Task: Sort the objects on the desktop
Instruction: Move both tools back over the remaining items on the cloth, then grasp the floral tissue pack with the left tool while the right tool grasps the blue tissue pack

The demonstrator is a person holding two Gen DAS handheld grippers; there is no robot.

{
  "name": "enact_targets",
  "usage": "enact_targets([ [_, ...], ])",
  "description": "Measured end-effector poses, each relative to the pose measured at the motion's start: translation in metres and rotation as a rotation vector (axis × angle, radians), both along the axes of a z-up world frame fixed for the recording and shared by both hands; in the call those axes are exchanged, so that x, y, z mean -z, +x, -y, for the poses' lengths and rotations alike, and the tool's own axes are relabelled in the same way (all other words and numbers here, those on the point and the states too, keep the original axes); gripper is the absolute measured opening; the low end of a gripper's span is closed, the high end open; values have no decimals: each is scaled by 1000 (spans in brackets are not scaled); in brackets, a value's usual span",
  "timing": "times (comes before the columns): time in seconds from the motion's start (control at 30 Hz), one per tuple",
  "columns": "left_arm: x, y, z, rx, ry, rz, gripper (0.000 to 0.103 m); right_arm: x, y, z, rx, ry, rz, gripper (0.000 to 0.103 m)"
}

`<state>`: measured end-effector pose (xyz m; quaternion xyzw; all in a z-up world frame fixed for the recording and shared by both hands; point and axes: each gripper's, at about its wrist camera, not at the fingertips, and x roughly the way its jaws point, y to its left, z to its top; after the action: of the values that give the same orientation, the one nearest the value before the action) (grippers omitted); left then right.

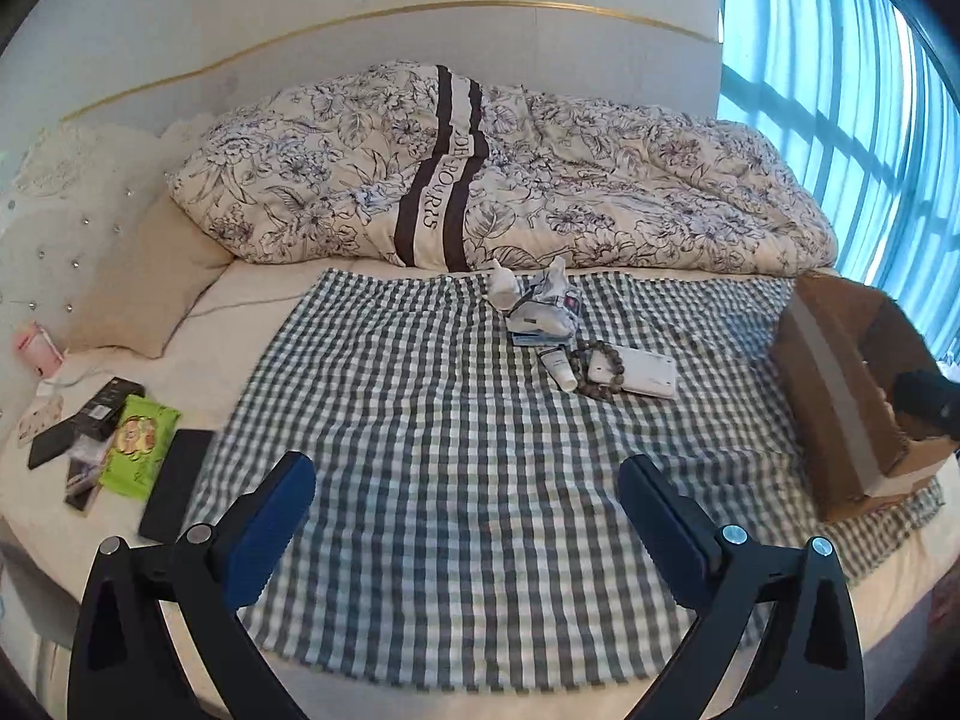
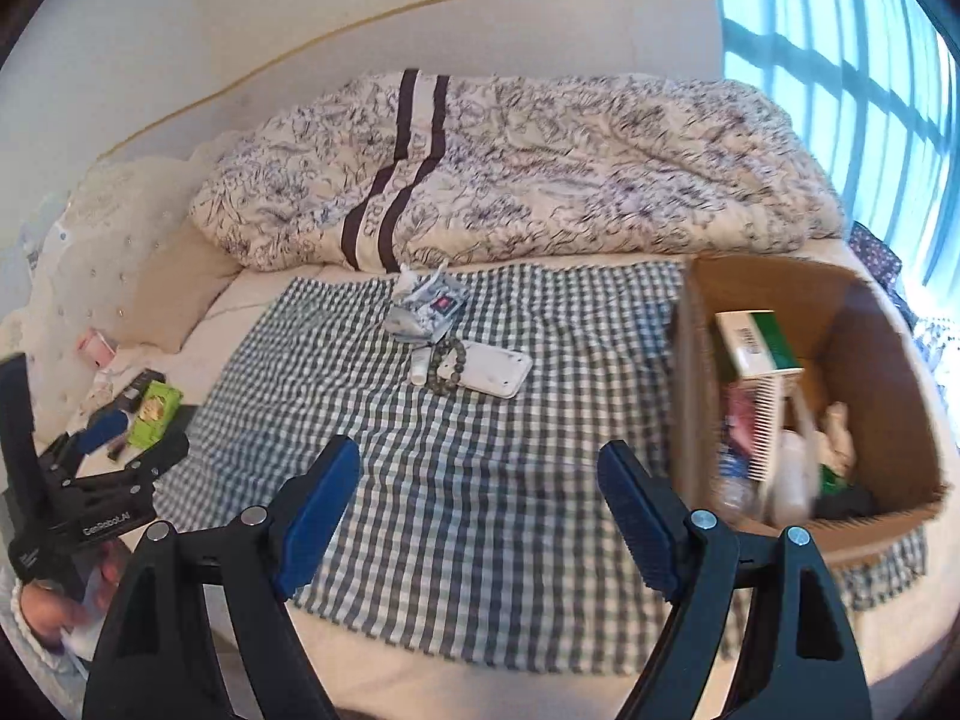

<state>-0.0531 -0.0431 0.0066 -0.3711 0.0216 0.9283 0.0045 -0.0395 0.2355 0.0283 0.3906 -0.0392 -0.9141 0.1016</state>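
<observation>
On the checked cloth (image 1: 420, 420) lies a small heap: a white bottle (image 1: 503, 288), crumpled packets (image 1: 549, 312), a white tube (image 1: 557, 367), a brown bead bracelet (image 1: 591, 369) and a flat white device (image 1: 639, 373). The same heap shows in the right wrist view, with the bracelet (image 2: 447, 363) overlapping the white device (image 2: 492, 373). My left gripper (image 1: 467, 468) hangs open over the near part of the cloth, nothing between its pads. My right gripper (image 2: 479, 450) is open and empty too, left of the cardboard box (image 2: 888, 396), which holds a green-and-white carton (image 2: 756, 342) and several other things.
A floral quilt (image 1: 510, 180) lies bunched behind the cloth, with a beige pillow (image 1: 150, 276) to its left. On the sheet at the left lie a green wipes packet (image 1: 138, 447), black phones (image 1: 177, 486) and small boxes. A window (image 1: 852, 60) lies to the right.
</observation>
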Motion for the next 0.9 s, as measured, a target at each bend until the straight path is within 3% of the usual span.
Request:
enact_targets([
  [0.23, 52, -102, -17, -40, 63, -11, 103, 64, -71, 7, -39, 56, -35, 82],
  [0.4, 80, -179, -50, 12, 70, -56, 103, 96, -127, 5, 8, 25, -65, 82],
  [0.5, 92, -214, -67, 53, 49, -29, 103, 104, -157, 8, 13, 8, -36, 82],
  [0.67, 103, -251, -71, 26, 10, 72, 103, 104, -185, 15, -2, 19, 26, 82],
  [0.9, 112, -282, -73, 47, 55, 142, 103, 105, -213, 24, -12, 40, 91, 81],
])
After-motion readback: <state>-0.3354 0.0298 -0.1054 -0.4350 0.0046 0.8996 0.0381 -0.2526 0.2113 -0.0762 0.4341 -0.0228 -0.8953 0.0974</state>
